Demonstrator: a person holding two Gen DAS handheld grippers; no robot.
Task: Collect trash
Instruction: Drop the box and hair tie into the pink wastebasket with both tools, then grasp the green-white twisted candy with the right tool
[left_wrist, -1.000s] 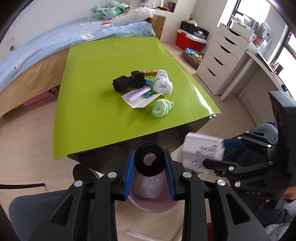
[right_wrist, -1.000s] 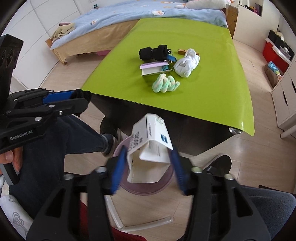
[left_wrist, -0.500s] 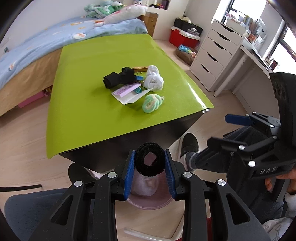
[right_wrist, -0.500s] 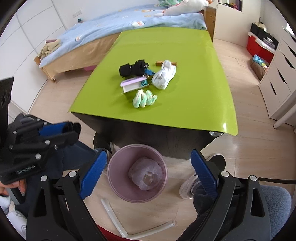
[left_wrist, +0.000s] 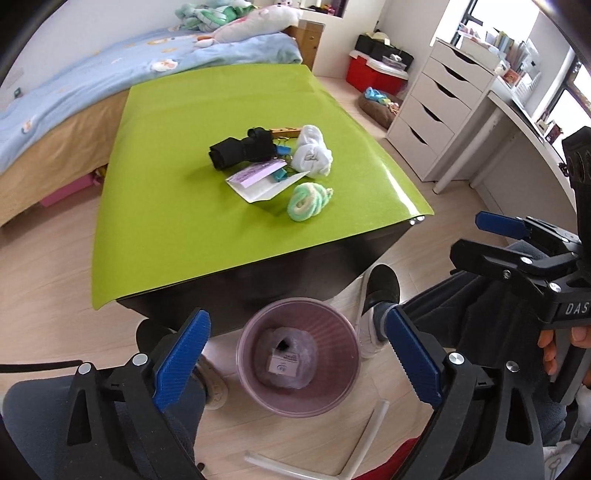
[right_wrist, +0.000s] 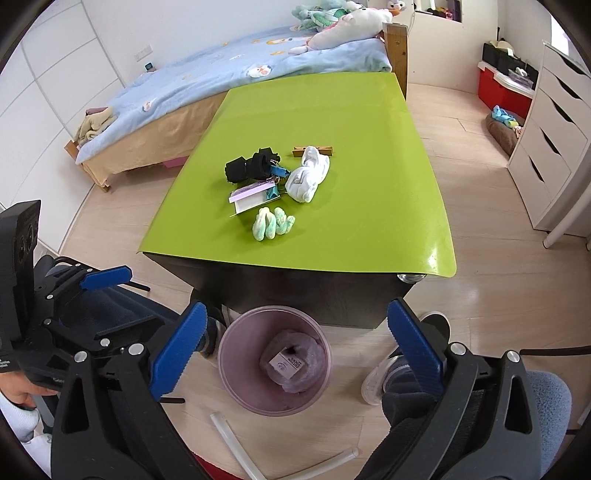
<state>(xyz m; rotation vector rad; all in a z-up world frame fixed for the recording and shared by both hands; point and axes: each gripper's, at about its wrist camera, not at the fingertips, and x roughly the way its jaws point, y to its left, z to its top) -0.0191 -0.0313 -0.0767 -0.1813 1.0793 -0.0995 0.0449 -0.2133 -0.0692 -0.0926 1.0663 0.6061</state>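
— While the pink bin (left_wrist: 298, 356) is standing on the floor against the counter (right_wrist: 388, 155), what is lying in it?
— A small white box (right_wrist: 285, 363) is resting on a crumpled bag inside; both grippers are hovering above it; the left gripper (left_wrist: 295, 354) is gaping empty; the right gripper (right_wrist: 293, 347) is spread wide too, gripping nothing; socks (right_wrist: 308, 178) and papers are sitting on the counter.

bin (left_wrist: 347, 391) mouth unobstructed, table (left_wrist: 229, 266) edge beside
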